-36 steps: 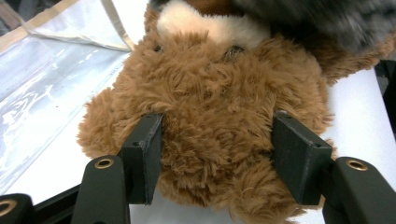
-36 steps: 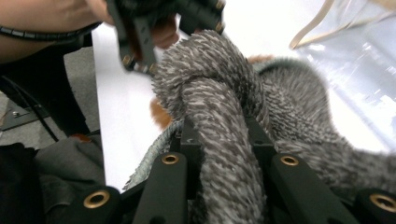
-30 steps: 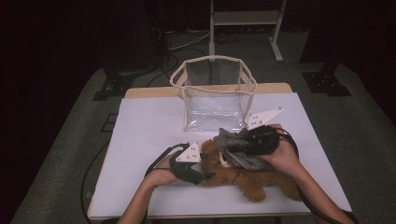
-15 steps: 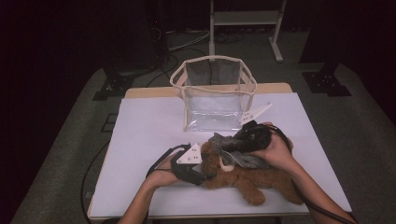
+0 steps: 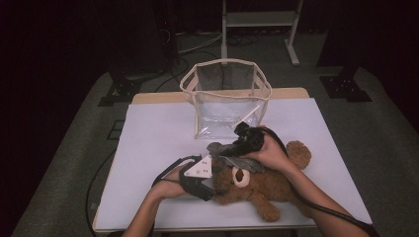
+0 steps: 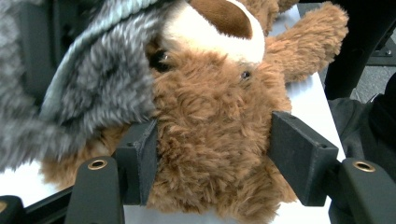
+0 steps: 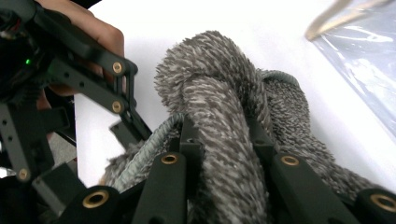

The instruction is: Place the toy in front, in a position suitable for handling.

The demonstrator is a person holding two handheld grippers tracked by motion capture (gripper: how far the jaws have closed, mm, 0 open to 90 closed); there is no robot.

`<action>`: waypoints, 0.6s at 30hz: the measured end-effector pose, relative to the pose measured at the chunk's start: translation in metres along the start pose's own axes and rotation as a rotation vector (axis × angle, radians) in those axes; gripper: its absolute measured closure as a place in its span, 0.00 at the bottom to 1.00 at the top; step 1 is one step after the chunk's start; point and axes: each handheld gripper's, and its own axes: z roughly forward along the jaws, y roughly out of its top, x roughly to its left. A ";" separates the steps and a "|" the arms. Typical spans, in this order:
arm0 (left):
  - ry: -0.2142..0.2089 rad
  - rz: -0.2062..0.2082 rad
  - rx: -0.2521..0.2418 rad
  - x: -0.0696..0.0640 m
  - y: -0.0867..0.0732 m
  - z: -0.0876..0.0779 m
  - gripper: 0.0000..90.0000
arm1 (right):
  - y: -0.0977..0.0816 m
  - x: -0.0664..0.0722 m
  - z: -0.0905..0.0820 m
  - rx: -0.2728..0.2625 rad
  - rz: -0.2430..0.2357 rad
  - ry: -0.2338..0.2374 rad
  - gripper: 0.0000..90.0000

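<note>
Right now the white table (image 5: 163,143) spreads under everything, set on a grey floor with dark stands behind it. Toward its far edge stands a clear plastic bag (image 5: 226,101) with cream trim, upright and open at the top, nothing visible inside.

Nearer the person lies a brown teddy bear (image 5: 267,185) on its back, its head toward the person's left, its limbs stretching off to the right, one round paw just past the right hand. Its cream muzzle with a brown nose faces up.

Over the bear's head hangs a grey fuzzy piece of cloth (image 5: 232,155), knitted or furry, with a ribbed edge; what kind of garment it is I cannot tell. It touches the head and sits just in front of the bag, apart from it.

At the bear's head rests the left gripper (image 5: 210,185), low on the table, its jaws pressed into the fur on both sides of the head (image 6: 212,140), so it has the bear clamped. A grey three-cornered plate rides on top of it.

Above the bear the right gripper (image 5: 225,150) comes in from the right, its jaws closed tight on a fold of the grey cloth (image 7: 224,126), which bulges up between them.
</note>
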 end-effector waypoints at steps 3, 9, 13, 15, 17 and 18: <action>0.005 -0.004 -0.009 0.001 0.000 0.001 0.39 | -0.014 -0.001 -0.022 -0.028 0.008 -0.038 0.82; 0.032 -0.016 -0.016 0.004 -0.001 0.002 0.39 | -0.045 0.009 -0.057 -0.076 0.010 -0.077 0.82; 0.058 -0.034 -0.025 0.006 -0.001 0.004 0.39 | -0.057 0.031 -0.073 -0.106 -0.023 -0.084 0.82; 0.087 -0.051 -0.022 0.008 0.000 0.005 0.39 | -0.058 0.043 -0.077 -0.112 -0.051 -0.078 0.82; 0.110 -0.075 -0.034 0.011 0.001 0.006 0.39 | -0.059 0.060 -0.078 -0.131 -0.082 -0.072 0.82; 0.118 -0.085 -0.042 0.011 0.001 0.006 0.39 | -0.058 0.064 -0.076 -0.131 -0.097 -0.080 0.82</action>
